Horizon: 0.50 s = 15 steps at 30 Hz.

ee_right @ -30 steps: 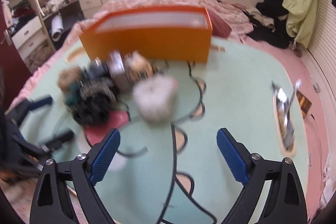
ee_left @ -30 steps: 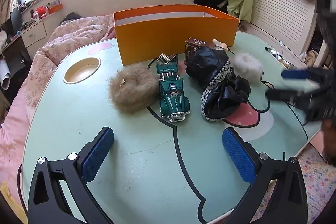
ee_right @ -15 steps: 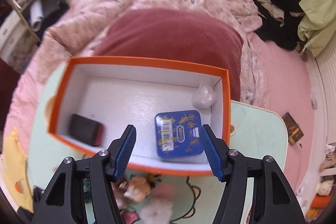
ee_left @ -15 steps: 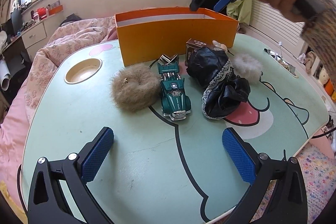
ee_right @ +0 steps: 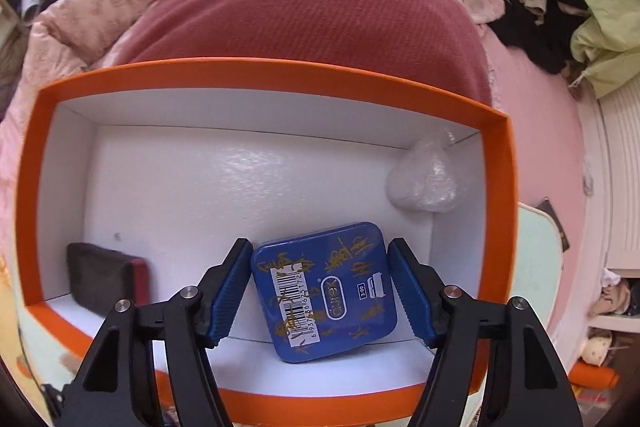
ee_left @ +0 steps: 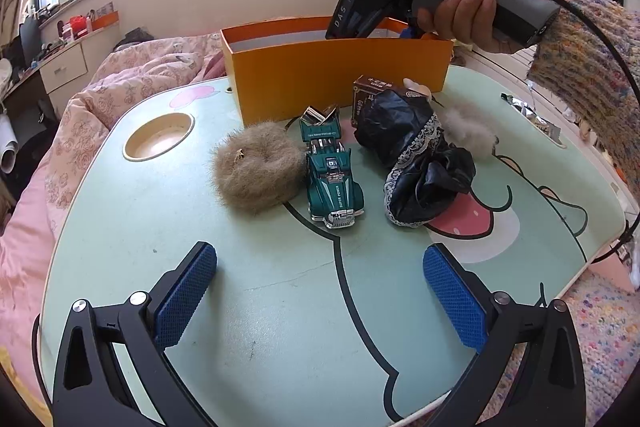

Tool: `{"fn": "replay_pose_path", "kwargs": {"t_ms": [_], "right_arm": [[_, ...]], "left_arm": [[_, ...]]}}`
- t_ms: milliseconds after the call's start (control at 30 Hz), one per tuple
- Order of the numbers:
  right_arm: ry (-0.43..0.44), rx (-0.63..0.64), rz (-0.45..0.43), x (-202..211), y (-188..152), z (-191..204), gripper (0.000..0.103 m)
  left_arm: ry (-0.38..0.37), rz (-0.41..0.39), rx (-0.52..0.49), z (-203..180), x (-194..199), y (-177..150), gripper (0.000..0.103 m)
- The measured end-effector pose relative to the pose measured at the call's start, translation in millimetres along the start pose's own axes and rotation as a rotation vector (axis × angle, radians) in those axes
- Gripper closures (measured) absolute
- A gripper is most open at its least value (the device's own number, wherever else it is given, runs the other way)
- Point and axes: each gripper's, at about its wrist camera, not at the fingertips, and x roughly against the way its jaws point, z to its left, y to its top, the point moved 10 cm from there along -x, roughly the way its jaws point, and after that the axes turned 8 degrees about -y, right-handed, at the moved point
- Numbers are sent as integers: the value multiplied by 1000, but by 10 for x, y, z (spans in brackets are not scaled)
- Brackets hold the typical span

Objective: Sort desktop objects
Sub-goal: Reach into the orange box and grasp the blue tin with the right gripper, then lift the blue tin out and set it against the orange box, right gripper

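Observation:
My left gripper (ee_left: 320,291) is open and empty, low over the green table (ee_left: 248,307). Beyond it lie a brown fur scrunchie (ee_left: 256,173), a green toy car (ee_left: 332,183), a black lace-trimmed cloth (ee_left: 416,163), a white fluffy ball (ee_left: 468,131) and a small brown box (ee_left: 368,93). The orange box (ee_left: 336,79) stands behind them. My right gripper (ee_right: 320,291) points down into the orange box (ee_right: 280,71). Its open jaws straddle a blue tin (ee_right: 326,297) lying on the box floor, with small gaps on both sides.
Inside the orange box also lie a dark wallet-like item (ee_right: 106,277) and a clear plastic wad (ee_right: 424,175). A round cup recess (ee_left: 160,141) is sunk in the table's left. A bed with pink bedding (ee_left: 132,75) and a red pillow (ee_right: 312,7) lies behind the box.
My right gripper swung from the table up over the orange box and came down inside it around the blue tin. My left gripper stayed still.

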Motion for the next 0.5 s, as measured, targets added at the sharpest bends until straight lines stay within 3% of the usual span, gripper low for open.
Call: {"fn": "replay_pose_path", "kwargs": {"t_ms": [67,167,333,500], "right_arm": [[45,-31,-39,118,6,-3,34],[81,-68,-169,513,58,-71,35],[155,-64,-346,1281,-260,-237,35],[180,-44,-352,1288,-778,-293,35]], "left_arm": [[0,0,0,2,0,0,0],[-1,0,-1,4,1,-1,0],[-2,0,-2,4,2,-2,0],[-3,0,-2,5,3,-3,0]]}}
